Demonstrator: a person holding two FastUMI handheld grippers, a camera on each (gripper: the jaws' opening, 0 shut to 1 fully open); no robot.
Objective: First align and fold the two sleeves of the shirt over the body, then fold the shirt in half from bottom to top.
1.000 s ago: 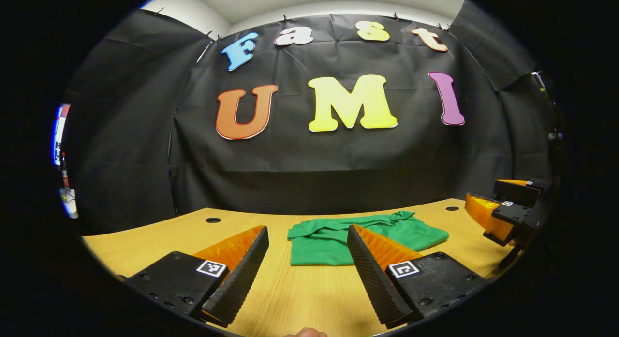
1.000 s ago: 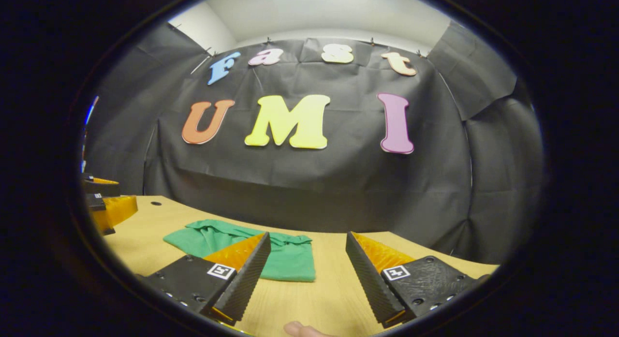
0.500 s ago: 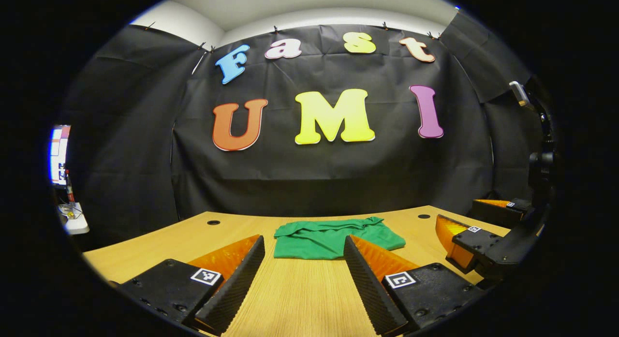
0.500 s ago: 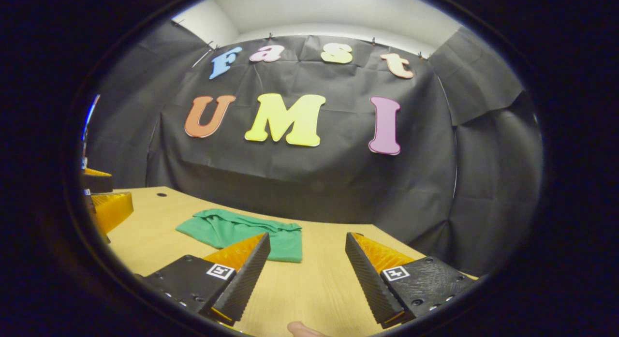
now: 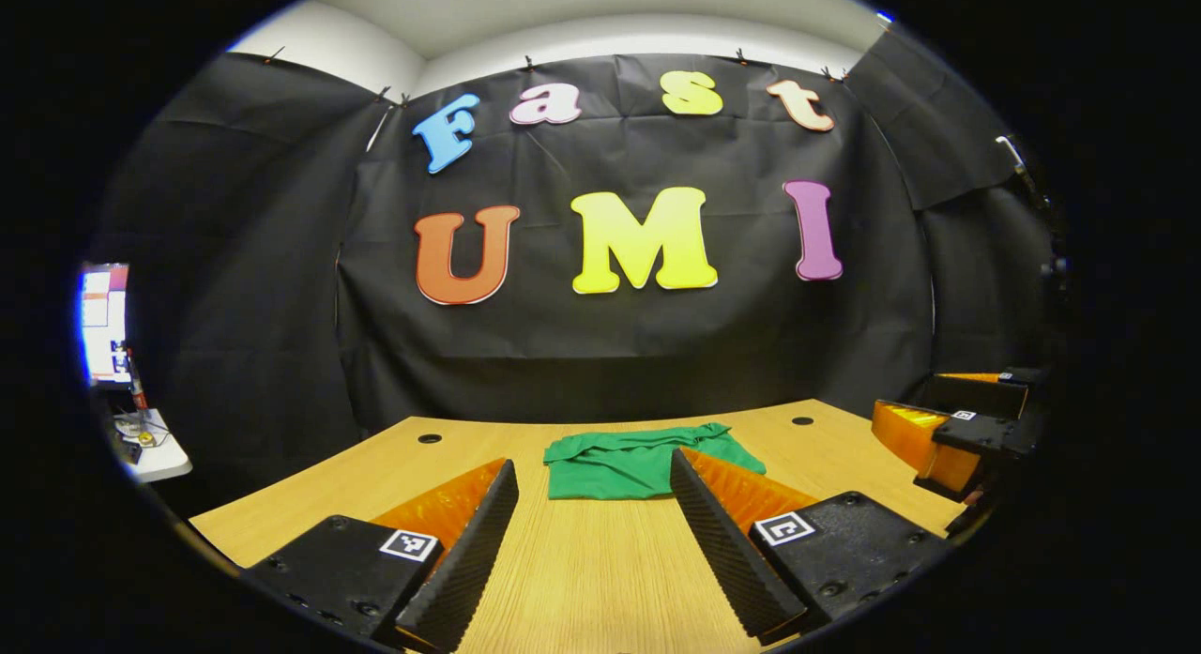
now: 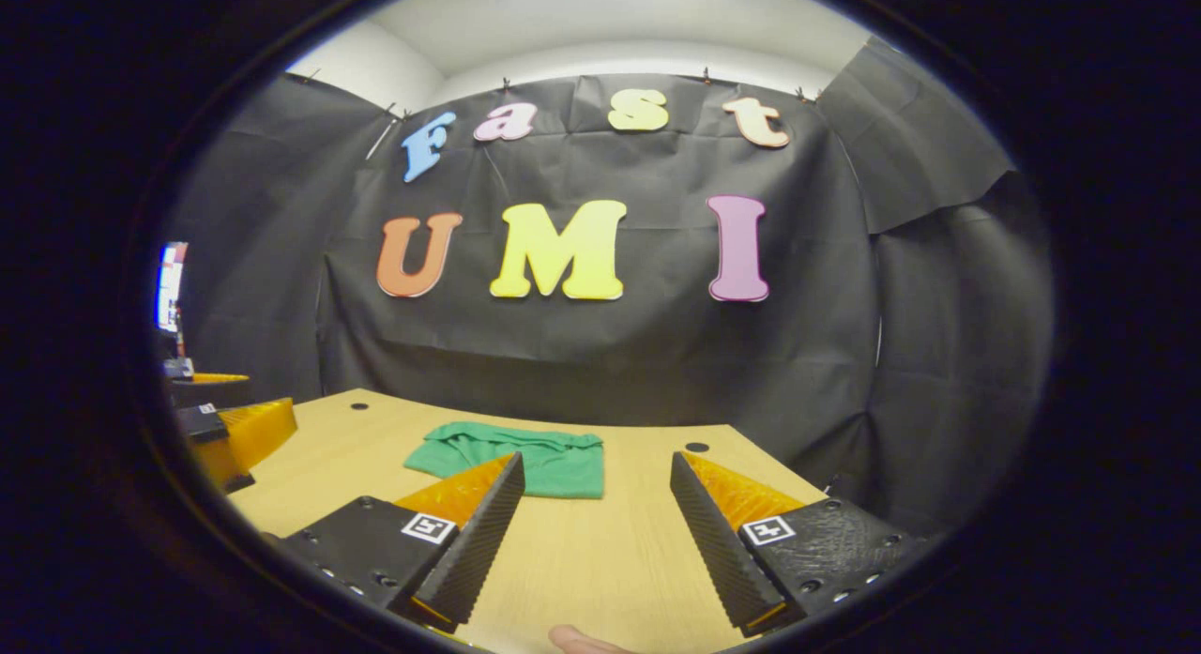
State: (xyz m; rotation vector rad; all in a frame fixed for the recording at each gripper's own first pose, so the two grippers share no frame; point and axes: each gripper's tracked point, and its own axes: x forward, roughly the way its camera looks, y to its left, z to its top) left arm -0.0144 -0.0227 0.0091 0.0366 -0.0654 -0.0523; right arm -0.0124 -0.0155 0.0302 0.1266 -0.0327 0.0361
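Green cotton shirt (image 5: 638, 462) lies folded, compact, ahead of my left tongs (image 5: 591, 490) and right tongs (image 6: 596, 485), both spread, empty.

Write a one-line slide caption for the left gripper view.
Left gripper open above the wooden table, folded green shirt lying ahead, right gripper off to the side.

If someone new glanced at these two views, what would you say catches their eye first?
Most likely the green shirt, lying folded into a compact bundle toward the far side of the wooden table, the one bright thing on it. Next, the left tool with its fingers spread wide and nothing between them, held short of the shirt. The right tool is open too, with the shirt ahead and to its left.
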